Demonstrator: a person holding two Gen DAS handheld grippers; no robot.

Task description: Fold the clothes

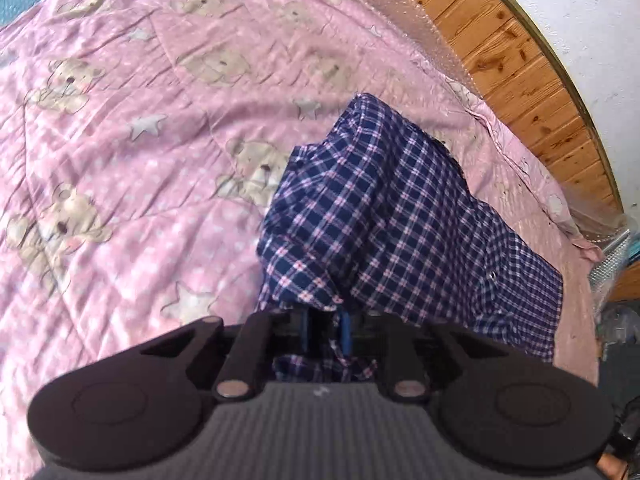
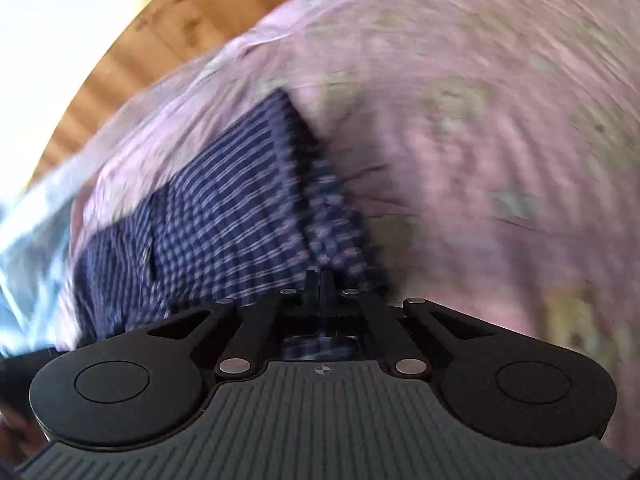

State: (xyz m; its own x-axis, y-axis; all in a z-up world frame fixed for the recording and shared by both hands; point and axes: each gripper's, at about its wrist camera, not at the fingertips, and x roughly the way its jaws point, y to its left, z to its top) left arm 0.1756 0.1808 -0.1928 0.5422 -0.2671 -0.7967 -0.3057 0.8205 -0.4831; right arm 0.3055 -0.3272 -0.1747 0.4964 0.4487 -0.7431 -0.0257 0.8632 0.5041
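Your left gripper (image 1: 326, 320) has its fingers pressed together on a bunched fold of the plaid shirt (image 1: 400, 220); cloth shows pinched between the blue pads and hangs below them too; the shirt, navy with pink and white checks, rises from the grip in a loose peak and drapes away toward the right edge of the pink quilt (image 1: 140, 140); the quilt carries bear and star prints and lies wrinkled across the bed; beyond it runs a wooden headboard (image 1: 520, 60) with a brass-coloured rim, then a white wall (image 1: 592, 20). Your right gripper (image 2: 320, 280) also has its fingers drawn tight together, with the same plaid shirt (image 2: 232, 200) caught in them; plaid shows in the gap behind the fingers as well; this view is heavily motion-blurred, so fine detail of the grip is hard to read; the shirt stretches off to the left over the quilt (image 2: 480, 120); wooden panelling (image 2: 140, 48) shows at upper left.
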